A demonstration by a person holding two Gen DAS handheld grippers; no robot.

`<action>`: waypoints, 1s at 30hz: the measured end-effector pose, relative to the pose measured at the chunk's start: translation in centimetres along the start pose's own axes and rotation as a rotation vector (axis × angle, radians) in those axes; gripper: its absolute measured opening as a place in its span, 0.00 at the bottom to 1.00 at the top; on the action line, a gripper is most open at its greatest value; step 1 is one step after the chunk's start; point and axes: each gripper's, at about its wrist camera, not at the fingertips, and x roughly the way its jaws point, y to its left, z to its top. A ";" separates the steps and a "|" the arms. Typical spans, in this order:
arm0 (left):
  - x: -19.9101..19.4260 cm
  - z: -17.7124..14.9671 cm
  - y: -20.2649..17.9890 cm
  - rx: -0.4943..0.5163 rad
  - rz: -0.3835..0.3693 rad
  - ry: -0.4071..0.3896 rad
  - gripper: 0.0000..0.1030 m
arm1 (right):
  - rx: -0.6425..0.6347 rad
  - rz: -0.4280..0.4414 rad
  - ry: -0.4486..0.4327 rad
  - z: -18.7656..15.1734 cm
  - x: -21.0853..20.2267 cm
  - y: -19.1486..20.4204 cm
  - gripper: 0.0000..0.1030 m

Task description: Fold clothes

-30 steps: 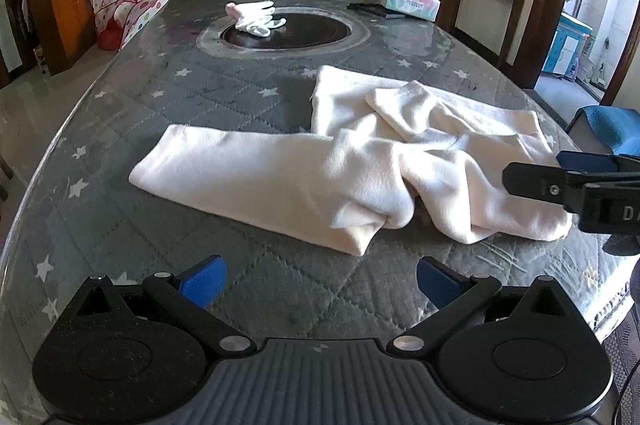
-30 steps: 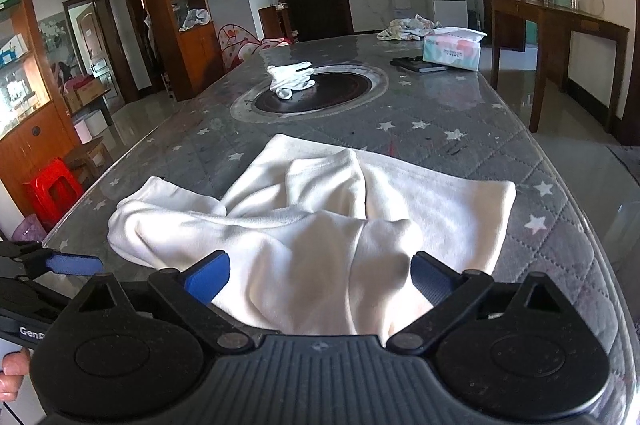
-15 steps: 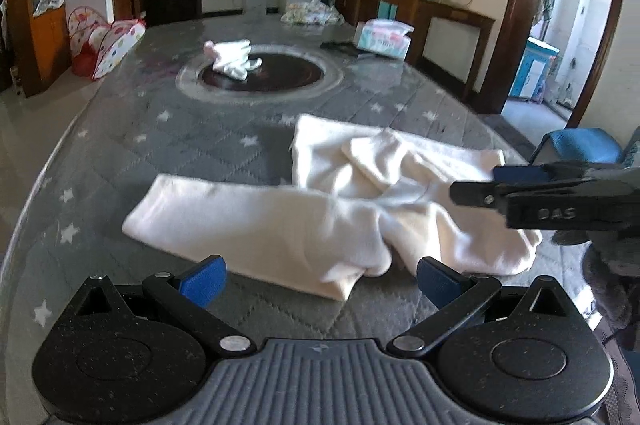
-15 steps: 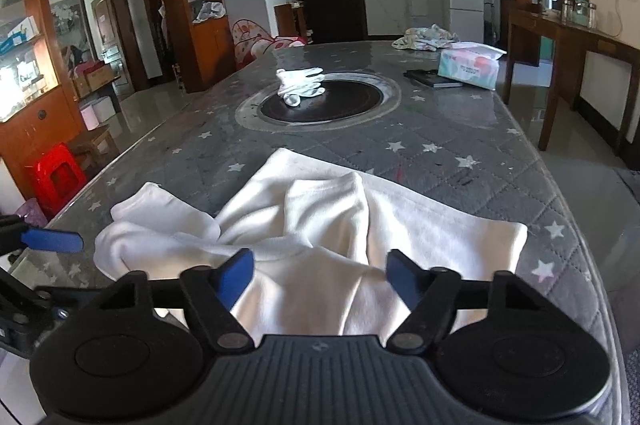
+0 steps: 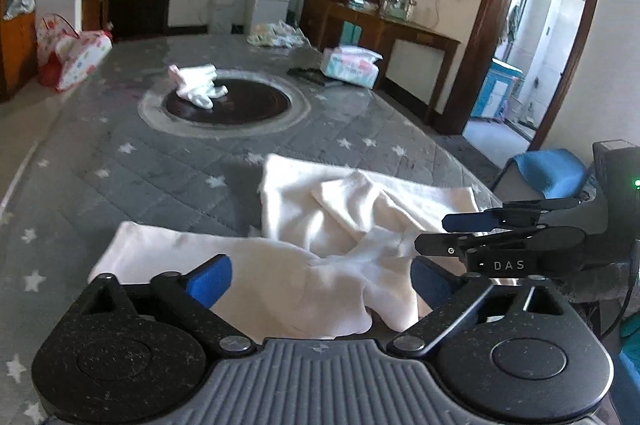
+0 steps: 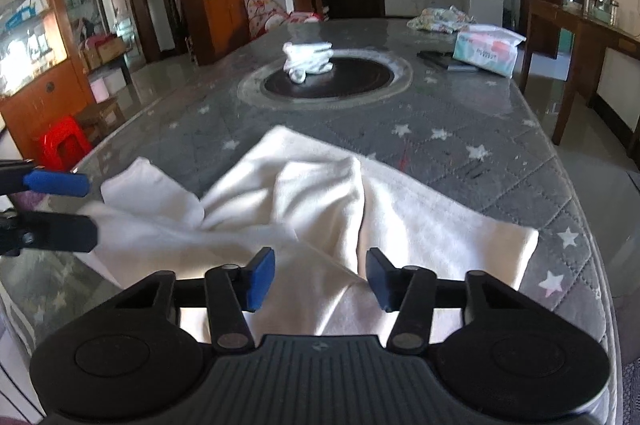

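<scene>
A cream garment [image 5: 320, 225] [image 6: 320, 193] lies crumpled and partly folded over itself near the front of the grey star-patterned table [image 5: 160, 165] [image 6: 480, 113]. My left gripper [image 5: 320, 285] hangs over the garment's near edge. Its jaws are wide and closing, with cloth lying between the blue pads and neither pad pressing on it. My right gripper [image 6: 320, 279] is over the garment's near right part. Its jaws are closing too, about half apart, with cloth between the pads but not pinched. Each gripper shows in the other's view: the right gripper [image 5: 444, 235] and the left gripper [image 6: 68, 208].
A small folded white cloth [image 5: 198, 89] [image 6: 308, 59] sits on the dark round centre plate [image 5: 248, 101]. A tissue pack [image 5: 352, 65] [image 6: 486, 51] and a heap of clothes [image 5: 276, 35] lie at the far end. A blue chair [image 5: 548, 171] stands right, a red stool [image 6: 60, 145] left.
The right gripper's jaws have narrowed markedly and it has moved in over the garment. The left gripper has shifted toward the cloth's near edge, and its jaws have narrowed slightly.
</scene>
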 end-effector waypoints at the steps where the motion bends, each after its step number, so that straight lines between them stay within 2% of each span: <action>1: 0.2 -0.2 0.1 -0.002 -0.009 0.007 0.82 | -0.007 0.001 0.005 -0.1 0.0 0.0 0.43; 2: 0.3 -0.4 0.2 -0.006 -0.020 0.011 0.74 | -0.015 0.001 0.008 -0.3 0.0 0.0 0.37; 3: 0.4 -0.6 0.3 -0.010 -0.032 0.016 0.70 | -0.022 0.002 0.010 -0.5 -0.1 0.0 0.35; 5: 0.6 -1.0 0.5 -0.017 -0.055 0.025 0.52 | -0.026 0.005 0.002 -0.7 -0.5 0.1 0.20; 8: 0.3 -1.4 0.5 -0.006 -0.076 0.011 0.37 | -0.029 0.020 -0.021 -0.8 -1.5 0.2 0.09; 10: -0.2 -1.6 0.3 0.014 -0.084 -0.010 0.30 | -0.029 0.039 -0.037 -0.8 -2.4 0.4 0.05; 15: -1.8 -2.1 -0.3 0.087 -0.139 -0.061 0.24 | -0.097 0.077 -0.048 -0.8 -4.5 1.7 0.05; 19: -2.8 -3.3 -0.8 0.185 -0.157 -0.086 0.23 | -0.125 0.061 -0.062 -0.2 -4.7 1.9 0.12; 21: -3.2 -4.1 -0.9 0.226 -0.158 -0.091 0.23 | -0.129 0.051 -0.055 0.1 -3.9 1.8 0.21; 23: -3.5 -4.7 -0.9 0.255 -0.162 -0.097 0.23 | -0.145 0.044 -0.032 0.2 -2.7 1.9 0.37; 25: -3.9 -5.3 -0.8 0.277 -0.165 -0.104 0.23 | -0.171 0.040 -0.004 0.2 -1.4 2.1 0.38; 27: -4.2 -5.6 -0.6 0.293 -0.163 -0.111 0.23 | -0.191 0.039 0.020 0.0 -0.3 2.2 0.44; 28: -4.4 -5.7 -0.5 0.297 -0.165 -0.113 0.22 | -0.195 0.040 0.029 0.0 0.2 2.2 0.49; 30: -4.7 -6.0 -0.3 0.305 -0.170 -0.116 0.20 | -0.201 0.034 0.038 -0.2 0.6 2.1 0.50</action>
